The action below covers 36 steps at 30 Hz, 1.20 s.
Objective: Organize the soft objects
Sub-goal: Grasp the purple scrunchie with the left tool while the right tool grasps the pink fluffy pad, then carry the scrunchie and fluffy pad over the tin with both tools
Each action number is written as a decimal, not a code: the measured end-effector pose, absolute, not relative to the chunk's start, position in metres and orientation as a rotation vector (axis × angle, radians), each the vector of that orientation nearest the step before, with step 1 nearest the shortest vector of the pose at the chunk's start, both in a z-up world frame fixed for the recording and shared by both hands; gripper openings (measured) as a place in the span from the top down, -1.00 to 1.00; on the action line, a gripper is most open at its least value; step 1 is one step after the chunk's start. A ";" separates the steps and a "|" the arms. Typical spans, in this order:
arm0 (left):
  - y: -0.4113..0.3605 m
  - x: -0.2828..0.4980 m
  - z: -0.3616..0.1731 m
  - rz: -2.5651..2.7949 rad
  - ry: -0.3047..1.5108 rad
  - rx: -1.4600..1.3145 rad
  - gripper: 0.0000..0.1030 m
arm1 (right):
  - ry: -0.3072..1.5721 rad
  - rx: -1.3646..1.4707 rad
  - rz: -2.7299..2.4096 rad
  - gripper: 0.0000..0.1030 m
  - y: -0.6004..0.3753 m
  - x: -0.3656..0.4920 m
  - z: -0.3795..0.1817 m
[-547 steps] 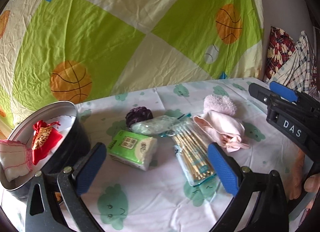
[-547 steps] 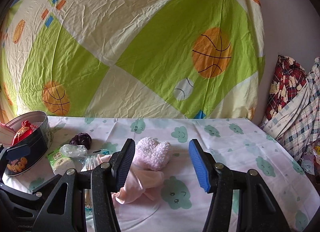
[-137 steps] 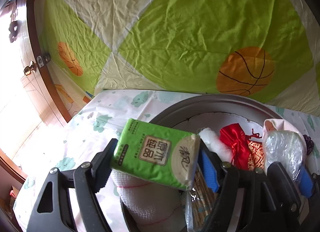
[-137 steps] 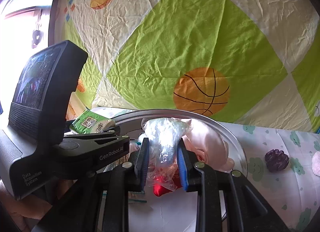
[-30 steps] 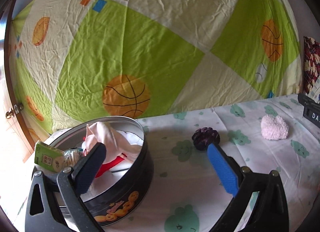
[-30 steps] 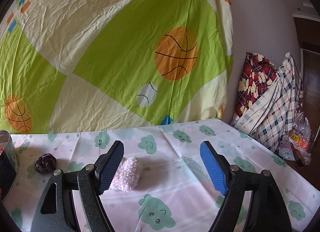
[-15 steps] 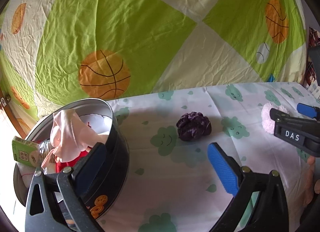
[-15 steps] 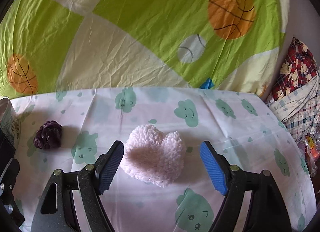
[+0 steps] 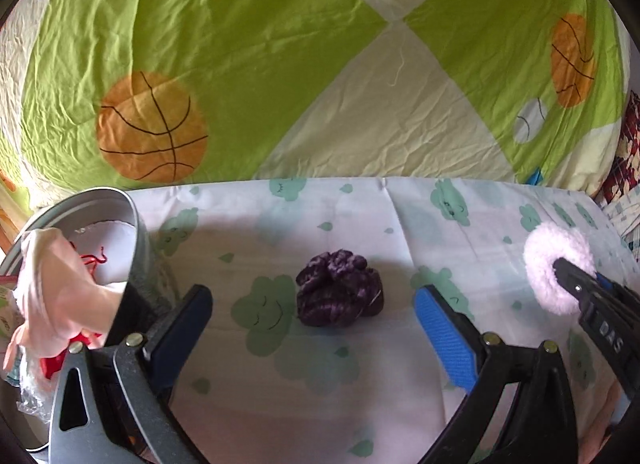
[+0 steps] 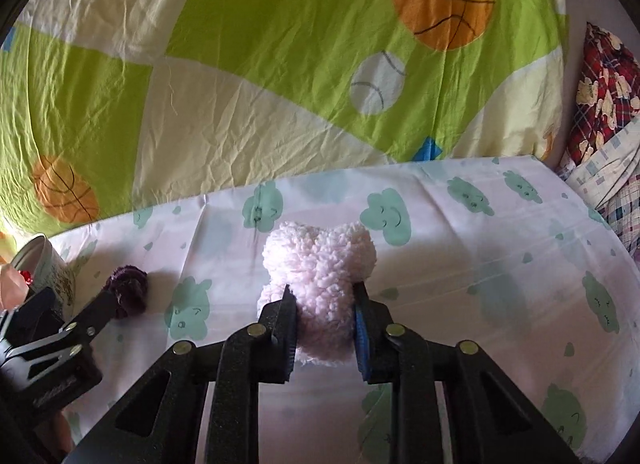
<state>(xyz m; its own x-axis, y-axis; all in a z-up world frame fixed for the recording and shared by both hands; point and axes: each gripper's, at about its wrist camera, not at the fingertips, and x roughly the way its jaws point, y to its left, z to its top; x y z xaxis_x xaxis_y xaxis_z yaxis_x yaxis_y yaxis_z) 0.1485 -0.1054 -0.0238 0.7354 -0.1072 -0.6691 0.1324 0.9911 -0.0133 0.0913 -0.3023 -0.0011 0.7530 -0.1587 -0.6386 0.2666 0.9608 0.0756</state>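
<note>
**Right jaws pinch the fluffy heart; left jaws stand spread around the purple scrunchie**

Where the cloud-printed sheet (image 10: 460, 264) covers the table, you see a smooth white cloth with mint-green smiling clouds and a crease running from front to back. Behind it hangs a wrinkled green and cream quilt (image 9: 280, 44) printed with orange basketballs. Plaid fabric (image 10: 600, 76) in red and blue is piled at the far right edge.

Your right gripper (image 10: 324, 316) has just been closing, and its blue-padded jaws now squeeze the near end of the pink fluffy heart (image 10: 320, 260), a nubbly, woolly cushion lying on the sheet. Your left gripper (image 9: 312, 316) is spread wide, with the purple scrunchie (image 9: 338, 288), a dark, bunched, velvety ruffle, resting on the sheet between and just beyond its pads, untouched.

At your left stands the round metal tin (image 9: 136, 224), dark outside and silvery inside. A soft pale pink cloth (image 9: 52, 284) drapes over its near rim, with red fabric (image 9: 56, 360) and crinkled clear plastic beside it.
</note>
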 end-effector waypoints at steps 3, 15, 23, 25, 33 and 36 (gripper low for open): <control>-0.110 0.173 -0.031 -0.129 0.806 -0.034 -0.92 | 0.563 0.141 -0.273 0.51 -0.302 0.080 0.014; -0.107 0.179 -0.047 -0.212 0.860 -0.138 0.25 | 0.413 0.133 -0.349 0.51 -0.299 0.062 0.027; -0.092 0.136 0.004 -0.399 0.607 -0.239 0.25 | 0.278 0.117 -0.298 0.51 -0.287 0.040 0.041; -0.087 0.129 0.016 -0.423 0.572 -0.247 0.25 | 0.251 0.089 -0.300 0.51 -0.280 0.035 0.044; -0.054 0.079 0.041 -0.429 0.454 -0.205 0.25 | 0.139 -0.044 -0.276 0.51 -0.243 0.010 0.052; -0.035 0.067 0.042 -0.434 0.428 -0.189 0.25 | 0.109 -0.075 -0.261 0.51 -0.228 0.001 0.054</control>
<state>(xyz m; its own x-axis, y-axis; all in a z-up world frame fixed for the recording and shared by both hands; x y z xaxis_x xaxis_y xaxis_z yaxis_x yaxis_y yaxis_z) 0.0674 -0.0351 0.0424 0.8204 -0.4440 -0.3603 0.3657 0.8919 -0.2661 0.0005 -0.2278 0.0541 0.9604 -0.2610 -0.0980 0.2528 0.9635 -0.0885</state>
